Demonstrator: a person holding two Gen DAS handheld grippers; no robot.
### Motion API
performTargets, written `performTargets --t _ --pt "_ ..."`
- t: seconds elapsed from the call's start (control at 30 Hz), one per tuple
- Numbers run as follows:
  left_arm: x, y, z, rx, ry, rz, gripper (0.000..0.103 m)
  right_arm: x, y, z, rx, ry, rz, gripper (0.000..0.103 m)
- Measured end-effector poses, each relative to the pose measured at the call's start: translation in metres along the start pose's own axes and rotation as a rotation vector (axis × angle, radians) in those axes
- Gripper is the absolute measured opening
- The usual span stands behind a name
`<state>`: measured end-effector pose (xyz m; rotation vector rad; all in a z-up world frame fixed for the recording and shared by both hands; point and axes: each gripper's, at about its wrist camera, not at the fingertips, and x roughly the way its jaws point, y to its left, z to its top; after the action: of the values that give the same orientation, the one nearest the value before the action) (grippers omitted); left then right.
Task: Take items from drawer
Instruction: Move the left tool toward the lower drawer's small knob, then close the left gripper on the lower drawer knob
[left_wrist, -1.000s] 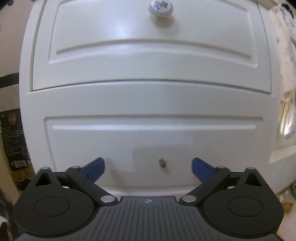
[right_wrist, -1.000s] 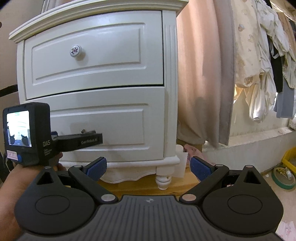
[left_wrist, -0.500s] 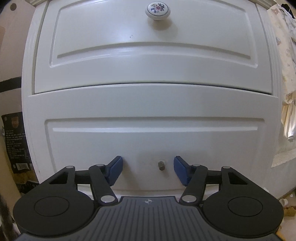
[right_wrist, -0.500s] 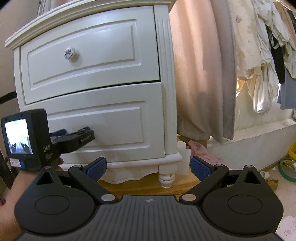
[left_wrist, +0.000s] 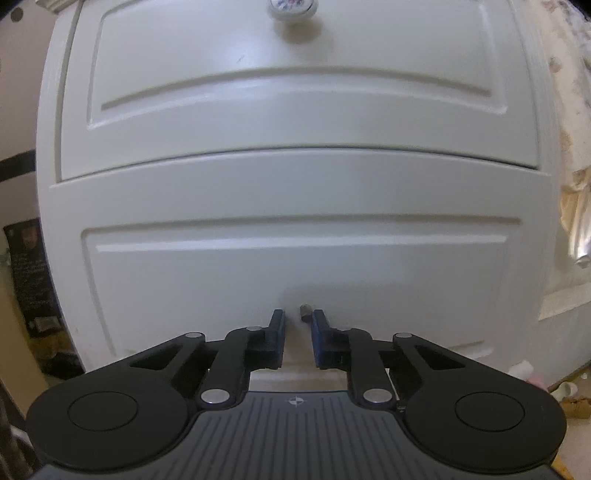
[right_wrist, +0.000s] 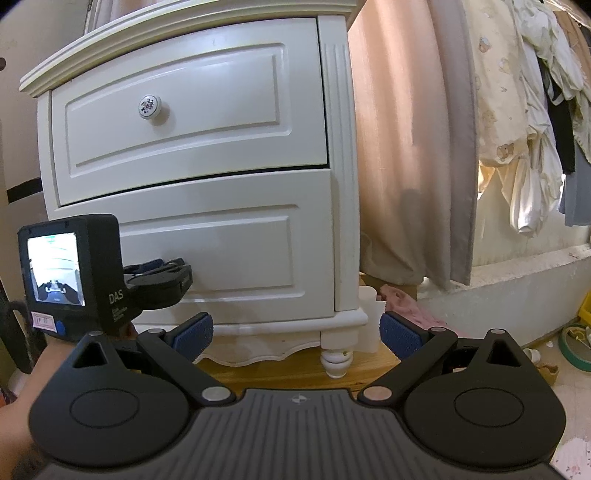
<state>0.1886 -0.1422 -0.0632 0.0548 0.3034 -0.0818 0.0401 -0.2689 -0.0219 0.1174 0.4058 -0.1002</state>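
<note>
The left gripper (left_wrist: 298, 325) is narrowed to a small gap around the bare screw stud (left_wrist: 305, 312) on the lower drawer (left_wrist: 295, 258), though contact cannot be confirmed. That drawer front is seen flush with the white nightstand (right_wrist: 343, 184), its contents hidden. The stud should be centred between the pads, clamped firmly and drawn straight outward, since so little metal slips easily. The right gripper (right_wrist: 295, 334) is held wide open and empty, near the nightstand's foot.

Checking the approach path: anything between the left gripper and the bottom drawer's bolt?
Nothing visible. The left gripper is at the bottom drawer, jaws nearly shut, with the bolt near its right finger.
</note>
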Motion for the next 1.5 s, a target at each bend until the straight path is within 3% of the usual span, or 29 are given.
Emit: performTargets --t 0.07,0.27,1.13,1.5 --pt "0.001 -0.005 0.002 0.011 -0.003 -0.004 0.006 0.000 0.000 0.000 0.000 0.001 0.001 0.103" --pt "0.002 -0.012 0.000 0.003 -0.009 -0.007 0.005 -0.001 0.000 -0.002 0.001 0.004 0.005 0.103" --pt "-0.007 0.026 -0.028 0.016 -0.023 -0.026 0.000 0.003 -0.003 -0.006 0.011 0.023 0.007 0.103" --pt "-0.019 0.022 -0.035 0.027 -0.087 -0.016 0.000 0.003 0.001 -0.010 0.008 0.022 0.010 0.103"
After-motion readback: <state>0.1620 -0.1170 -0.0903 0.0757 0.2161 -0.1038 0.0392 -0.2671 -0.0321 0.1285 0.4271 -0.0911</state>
